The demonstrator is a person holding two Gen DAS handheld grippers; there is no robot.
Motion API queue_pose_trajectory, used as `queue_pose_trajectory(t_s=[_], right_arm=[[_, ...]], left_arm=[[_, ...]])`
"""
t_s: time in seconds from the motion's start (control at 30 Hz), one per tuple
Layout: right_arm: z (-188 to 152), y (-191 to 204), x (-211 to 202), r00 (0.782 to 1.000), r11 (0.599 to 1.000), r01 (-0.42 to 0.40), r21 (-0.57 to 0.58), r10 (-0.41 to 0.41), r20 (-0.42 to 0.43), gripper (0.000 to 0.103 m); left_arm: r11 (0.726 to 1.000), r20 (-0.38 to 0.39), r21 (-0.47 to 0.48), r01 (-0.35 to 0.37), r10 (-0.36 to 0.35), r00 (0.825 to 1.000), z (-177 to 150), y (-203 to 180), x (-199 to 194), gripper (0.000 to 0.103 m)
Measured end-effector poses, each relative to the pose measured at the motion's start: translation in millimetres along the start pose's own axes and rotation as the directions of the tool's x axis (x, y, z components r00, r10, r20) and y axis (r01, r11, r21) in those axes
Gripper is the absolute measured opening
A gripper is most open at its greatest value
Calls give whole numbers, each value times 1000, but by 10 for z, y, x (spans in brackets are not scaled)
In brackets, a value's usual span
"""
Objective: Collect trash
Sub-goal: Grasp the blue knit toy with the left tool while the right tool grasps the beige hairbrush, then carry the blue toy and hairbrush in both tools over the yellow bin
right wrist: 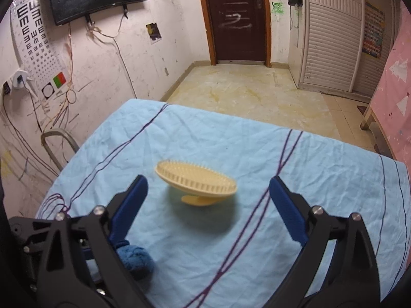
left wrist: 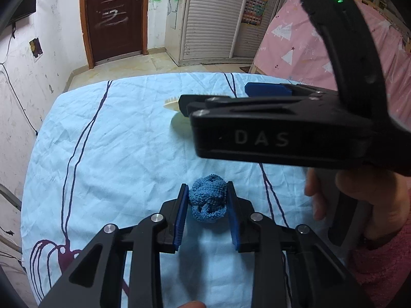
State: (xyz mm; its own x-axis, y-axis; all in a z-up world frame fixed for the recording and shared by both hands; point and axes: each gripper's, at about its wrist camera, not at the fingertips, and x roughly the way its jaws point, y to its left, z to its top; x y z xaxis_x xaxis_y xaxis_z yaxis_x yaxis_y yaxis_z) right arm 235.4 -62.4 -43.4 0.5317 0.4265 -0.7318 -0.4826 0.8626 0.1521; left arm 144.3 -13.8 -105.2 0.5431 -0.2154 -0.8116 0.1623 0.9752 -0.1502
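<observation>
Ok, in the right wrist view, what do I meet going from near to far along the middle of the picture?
Blue knitted ball at the near left by the left gripper → yellow bristled brush between the open fingers of the right gripper → far edge of the blue tablecloth → tiled floor → brown door.

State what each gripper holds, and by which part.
Left gripper clamps the blue knotted ball by its two sides. Right gripper is open, holding nothing.
</observation>
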Motion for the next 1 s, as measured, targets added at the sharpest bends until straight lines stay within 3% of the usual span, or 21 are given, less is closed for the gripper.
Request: queue_pose_trajectory(t_s=[0.23, 0.33, 0.5, 1.0], right_arm=[[45, 87, 225, 999, 1000, 14, -3, -14, -36, 91], [63, 92, 279, 999, 1000, 26, -1, -26, -46, 75], [67, 126, 273, 999, 999, 36, -14, -36, -38, 72], [112, -217, -395, 994, 998, 27, 61, -33, 102, 72]], left_arm=[[1000, 14, -26, 8, -8, 1000, -35, 116, -106, 20], [999, 19, -34, 9, -9, 1000, -47, 136, -144, 20], [999, 25, -42, 8, -7, 1000, -47, 191, -178, 20], [1000, 59, 5, -22, 22, 998, 72, -111, -318, 20]])
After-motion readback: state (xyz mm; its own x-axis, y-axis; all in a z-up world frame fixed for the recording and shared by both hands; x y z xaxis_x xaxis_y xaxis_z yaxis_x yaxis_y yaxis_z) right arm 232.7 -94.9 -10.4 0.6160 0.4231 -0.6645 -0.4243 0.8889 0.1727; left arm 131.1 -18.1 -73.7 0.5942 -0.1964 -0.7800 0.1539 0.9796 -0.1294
